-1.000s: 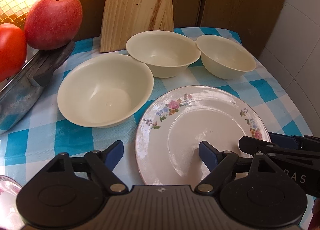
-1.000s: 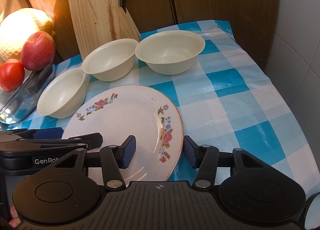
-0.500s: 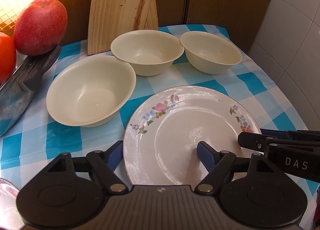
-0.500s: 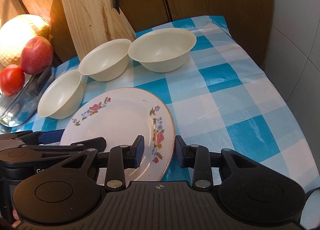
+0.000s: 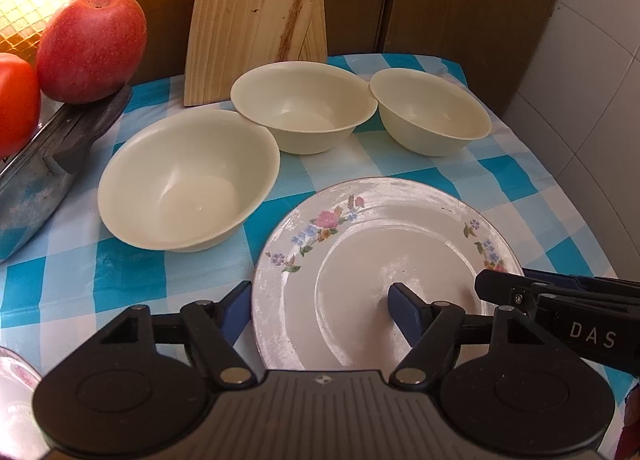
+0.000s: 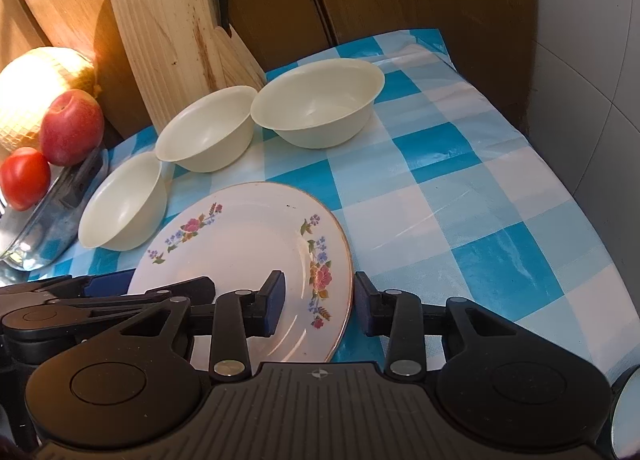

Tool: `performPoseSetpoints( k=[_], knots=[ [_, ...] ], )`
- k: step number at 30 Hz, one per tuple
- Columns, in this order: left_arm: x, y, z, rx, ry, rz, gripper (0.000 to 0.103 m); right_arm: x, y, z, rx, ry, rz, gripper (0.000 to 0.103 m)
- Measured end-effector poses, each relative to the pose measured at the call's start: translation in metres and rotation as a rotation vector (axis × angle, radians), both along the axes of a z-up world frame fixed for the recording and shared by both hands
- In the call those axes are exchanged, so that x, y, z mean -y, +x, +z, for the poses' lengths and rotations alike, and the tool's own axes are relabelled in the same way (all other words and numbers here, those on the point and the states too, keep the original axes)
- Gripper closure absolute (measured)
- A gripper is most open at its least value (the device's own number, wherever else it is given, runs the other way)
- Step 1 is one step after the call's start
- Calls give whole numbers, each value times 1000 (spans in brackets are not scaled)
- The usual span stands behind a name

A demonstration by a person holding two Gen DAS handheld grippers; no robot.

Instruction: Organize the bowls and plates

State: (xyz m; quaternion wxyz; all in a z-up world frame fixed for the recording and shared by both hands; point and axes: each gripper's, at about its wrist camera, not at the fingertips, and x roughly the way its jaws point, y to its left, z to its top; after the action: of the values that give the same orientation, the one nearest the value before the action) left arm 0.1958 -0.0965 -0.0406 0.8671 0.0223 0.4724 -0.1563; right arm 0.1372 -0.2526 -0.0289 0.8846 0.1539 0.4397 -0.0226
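Note:
A floral plate [image 5: 384,260] lies on the checked cloth, also in the right wrist view [image 6: 248,252]. My left gripper [image 5: 320,308] is open and straddles the plate's near left rim. My right gripper [image 6: 320,300] is open and straddles its right rim, the jaws still apart from it. Three cream bowls stand behind: a left bowl [image 5: 188,180], a middle bowl [image 5: 304,112] and a right bowl [image 5: 432,112]. They also show in the right wrist view as left [image 6: 124,208], middle [image 6: 208,128] and right [image 6: 320,100].
A wooden knife block [image 6: 180,44] stands at the back. A glass dish [image 5: 36,164] with an apple [image 5: 92,44] and a tomato [image 5: 16,100] sits at left. Another plate's edge [image 5: 16,372] shows at the lower left. A tiled wall [image 6: 592,60] bounds the right.
Both grippers have moved in around the plate's rims. The right gripper's jaws have narrowed around the right rim. The plate and bowls stay put.

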Motion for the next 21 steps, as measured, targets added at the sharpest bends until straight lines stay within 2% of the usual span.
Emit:
performPoseSetpoints(
  k=[12, 21],
  knots=[
    [0, -7, 13, 17, -29, 14, 38, 8, -5, 9, 34, 28, -27, 61],
    [-3, -18, 26, 49, -20, 23, 38, 6, -12, 16, 39, 49, -17, 61]
  ],
)
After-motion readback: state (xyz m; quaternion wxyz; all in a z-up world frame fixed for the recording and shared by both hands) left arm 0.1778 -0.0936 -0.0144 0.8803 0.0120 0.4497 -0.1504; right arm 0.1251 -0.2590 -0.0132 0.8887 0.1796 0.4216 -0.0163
